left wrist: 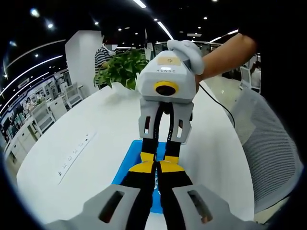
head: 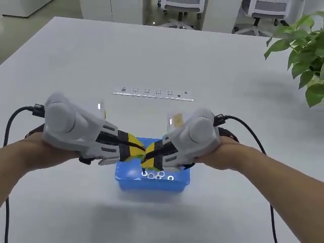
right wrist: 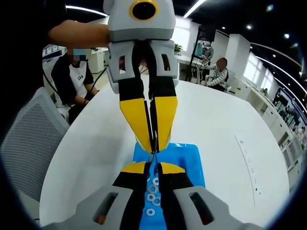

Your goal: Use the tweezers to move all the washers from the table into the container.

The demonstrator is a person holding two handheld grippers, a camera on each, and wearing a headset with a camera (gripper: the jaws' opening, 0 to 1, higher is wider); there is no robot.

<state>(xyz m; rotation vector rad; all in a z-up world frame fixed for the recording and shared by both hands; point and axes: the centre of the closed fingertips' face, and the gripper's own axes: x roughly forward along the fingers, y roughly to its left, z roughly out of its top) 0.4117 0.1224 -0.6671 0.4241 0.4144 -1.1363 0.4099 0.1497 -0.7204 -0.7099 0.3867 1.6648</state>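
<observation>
The left hand-held gripper is clenching the tweezers and meeting the right hand-held gripper, also closed, tip to tip above the container, where washers are lying. The tweezers are running lengthwise along the left jaws, pointing at the right gripper. Holding both in line is probably the safest way to avoid twisting them.

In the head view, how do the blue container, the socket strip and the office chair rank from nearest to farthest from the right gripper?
1. Blue container, directly under the right gripper.
2. Socket strip, ahead on the table.
3. Office chair, beyond the table's far edge.
</observation>
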